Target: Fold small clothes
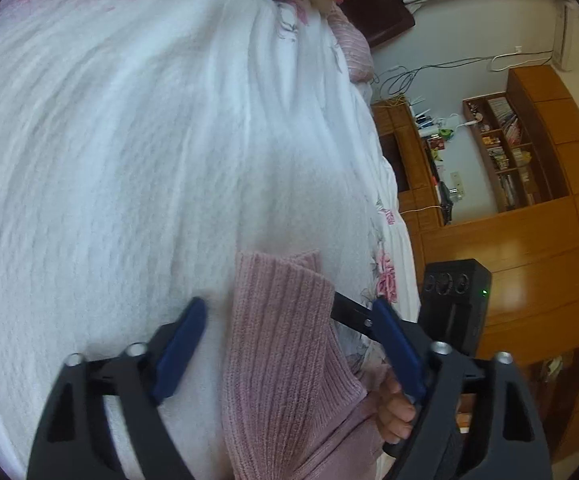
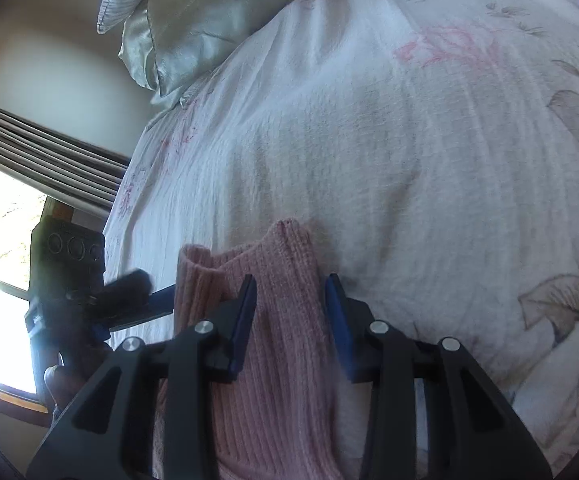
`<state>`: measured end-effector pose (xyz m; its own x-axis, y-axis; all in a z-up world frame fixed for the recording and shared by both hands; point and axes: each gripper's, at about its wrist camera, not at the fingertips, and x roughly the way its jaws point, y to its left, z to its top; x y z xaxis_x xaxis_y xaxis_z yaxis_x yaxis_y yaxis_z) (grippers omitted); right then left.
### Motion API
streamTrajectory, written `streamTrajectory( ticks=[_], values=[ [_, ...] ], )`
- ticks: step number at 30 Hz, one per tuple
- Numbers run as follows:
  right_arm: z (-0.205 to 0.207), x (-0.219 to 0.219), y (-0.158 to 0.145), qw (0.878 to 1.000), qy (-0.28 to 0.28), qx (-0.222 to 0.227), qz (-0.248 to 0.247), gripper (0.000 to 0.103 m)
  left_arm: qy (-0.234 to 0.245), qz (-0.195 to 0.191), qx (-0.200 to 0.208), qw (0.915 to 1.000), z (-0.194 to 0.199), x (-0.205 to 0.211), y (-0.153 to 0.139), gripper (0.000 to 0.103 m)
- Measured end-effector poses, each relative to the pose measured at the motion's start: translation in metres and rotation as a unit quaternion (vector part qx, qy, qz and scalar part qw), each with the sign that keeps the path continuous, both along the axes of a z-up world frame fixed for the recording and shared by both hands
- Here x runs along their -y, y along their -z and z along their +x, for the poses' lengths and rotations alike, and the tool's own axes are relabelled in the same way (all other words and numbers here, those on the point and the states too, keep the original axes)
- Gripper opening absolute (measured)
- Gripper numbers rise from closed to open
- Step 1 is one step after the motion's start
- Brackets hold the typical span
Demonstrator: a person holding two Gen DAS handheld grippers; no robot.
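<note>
Only L view shows shelves (image 1: 505, 152); both grippers' fingers spread wide, pink sweater (image 2: 273, 340) between, on bedspread (image 2: 369, 160).

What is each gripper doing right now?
Left gripper: open, astride the pink ribbed knitted garment.
Right gripper: open around the same garment.

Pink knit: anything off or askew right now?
No damage visible. The pink knit garment hangs bunched and part-folded between the open jaws of the right hand-held gripper; neither pad visibly pinches it. It lies rumpled over the white floral bedspread, not flat. The left hand-held gripper is open too.
</note>
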<state>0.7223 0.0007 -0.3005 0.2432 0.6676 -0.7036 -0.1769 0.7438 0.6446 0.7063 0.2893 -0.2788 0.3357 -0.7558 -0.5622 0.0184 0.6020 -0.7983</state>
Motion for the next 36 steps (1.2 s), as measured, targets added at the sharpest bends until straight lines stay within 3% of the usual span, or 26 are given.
streamTrajectory(
  ticks=[2,3,5,10,14,15,17,18,19,20,22,25,29,31,34,35,36],
  values=[
    [-0.002,-0.002,-0.003,1.000,0.000,0.012,0.001,0.025,0.013,0.022,0.009,0.9996,-0.003,0.004,0.000,0.028],
    [-0.005,-0.001,-0.007,1.000,0.001,0.019,0.001,0.014,0.014,0.030,0.014,0.9994,-0.006,0.005,-0.002,0.019],
    [-0.015,0.005,-0.020,0.999,0.002,0.035,0.005,0.011,0.007,0.031,0.028,0.9991,-0.012,0.002,-0.011,0.010],
    [-0.059,0.036,-0.076,0.996,0.008,0.084,0.036,0.009,0.009,-0.011,0.086,0.9962,-0.053,-0.010,-0.058,0.008],
    [-0.135,0.059,-0.118,0.989,-0.004,0.130,0.077,0.009,0.030,-0.016,0.147,0.9885,-0.129,-0.020,-0.097,0.009],
    [-0.161,0.064,-0.122,0.987,-0.014,0.136,0.084,0.010,0.044,-0.013,0.156,0.9867,-0.153,-0.020,-0.100,0.013],
    [-0.210,0.069,-0.114,0.987,-0.029,0.134,0.079,0.017,0.063,0.002,0.160,0.9851,-0.205,-0.024,-0.095,0.051],
    [-0.232,0.070,-0.101,0.990,-0.031,0.120,0.070,0.030,0.059,0.022,0.163,0.9847,-0.229,-0.028,-0.089,0.085],
    [-0.251,0.070,-0.087,0.993,-0.033,0.103,0.056,0.043,0.057,0.045,0.161,0.9843,-0.252,-0.034,-0.080,0.089],
    [-0.268,0.072,-0.076,0.994,-0.032,0.097,0.034,0.044,0.057,0.058,0.147,0.9858,-0.269,-0.039,-0.070,0.089],
    [-0.291,0.073,-0.062,0.995,-0.031,0.094,-0.002,0.044,0.048,0.046,0.110,0.9917,-0.290,-0.049,-0.052,0.089],
    [-0.291,0.075,-0.063,0.997,-0.006,0.078,0.019,0.044,0.043,0.006,0.101,0.9940,-0.289,-0.045,-0.051,0.088],
    [-0.260,0.052,-0.069,0.995,0.008,0.055,0.081,0.044,0.067,-0.083,0.091,0.9902,-0.259,-0.007,-0.052,0.088],
    [-0.251,0.035,-0.060,0.996,0.000,0.039,0.085,0.044,0.082,-0.116,0.072,0.9873,-0.246,0.013,-0.041,0.088],
    [-0.248,0.021,-0.031,0.998,-0.014,0.005,0.057,0.040,0.091,-0.087,0.029,0.9916,-0.238,0.028,-0.009,0.087],
    [-0.249,0.022,-0.025,0.999,-0.015,0.005,0.043,0.033,0.092,-0.063,0.024,0.9934,-0.238,0.029,-0.001,0.084],
    [-0.249,0.025,-0.020,0.999,-0.017,0.007,0.030,0.020,0.098,-0.042,0.022,0.9941,-0.241,0.029,0.005,0.071]
  ],
)
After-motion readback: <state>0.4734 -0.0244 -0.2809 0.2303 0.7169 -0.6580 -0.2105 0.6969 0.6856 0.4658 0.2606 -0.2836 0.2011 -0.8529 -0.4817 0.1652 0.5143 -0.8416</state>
